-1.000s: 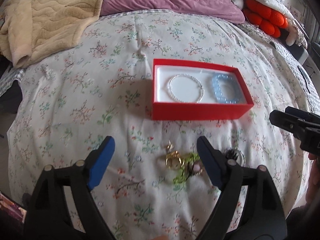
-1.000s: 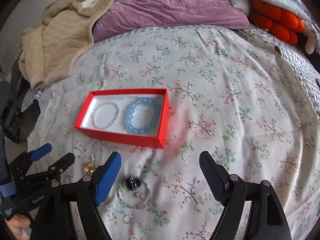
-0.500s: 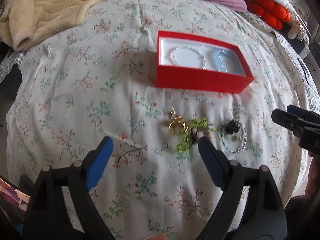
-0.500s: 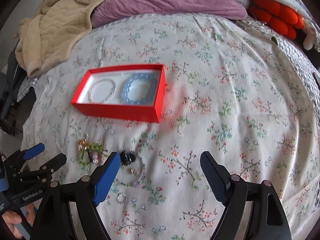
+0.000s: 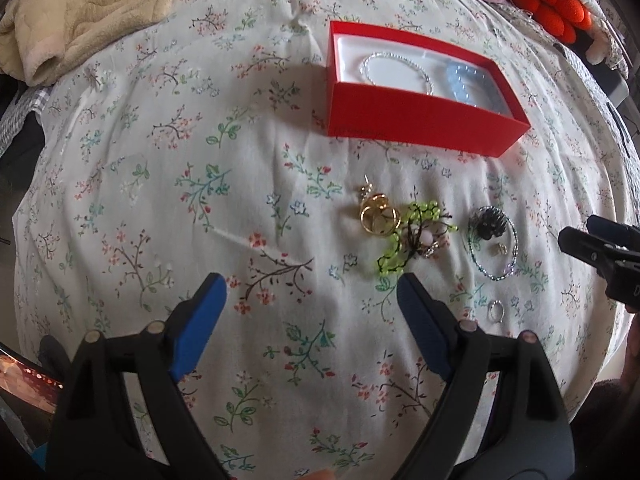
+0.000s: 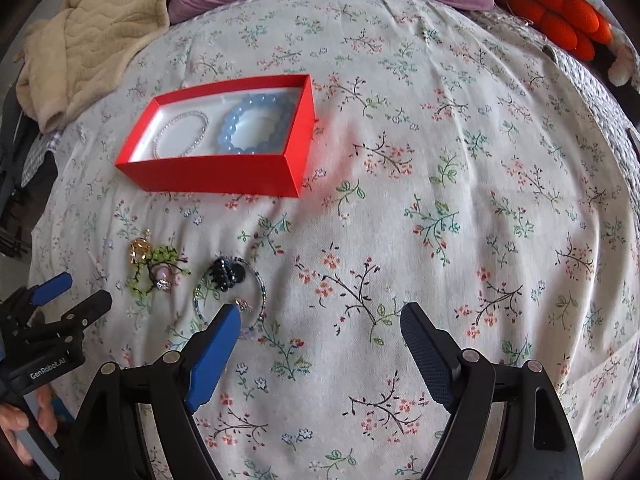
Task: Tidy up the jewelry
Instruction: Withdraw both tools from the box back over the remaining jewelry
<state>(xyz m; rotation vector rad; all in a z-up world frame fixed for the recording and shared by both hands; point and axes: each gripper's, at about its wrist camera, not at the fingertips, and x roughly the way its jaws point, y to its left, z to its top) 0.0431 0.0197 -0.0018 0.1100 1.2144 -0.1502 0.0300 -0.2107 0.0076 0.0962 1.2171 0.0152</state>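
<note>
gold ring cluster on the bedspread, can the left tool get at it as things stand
Probably yes. The gold ring cluster lies loose on the bedspread ahead of the open, empty left tool, nothing lying over it. The green bead piece touches its right side, so it may get nudged.

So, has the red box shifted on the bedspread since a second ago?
No. The red box sits by the same floral sprigs on the bedspread; only the cameras tilted down.

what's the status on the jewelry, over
Both grippers, left and right, open and empty. Two bracelets in red box; gold rings, green beads, loose pieces on bedspread. Nothing blocking.
</note>
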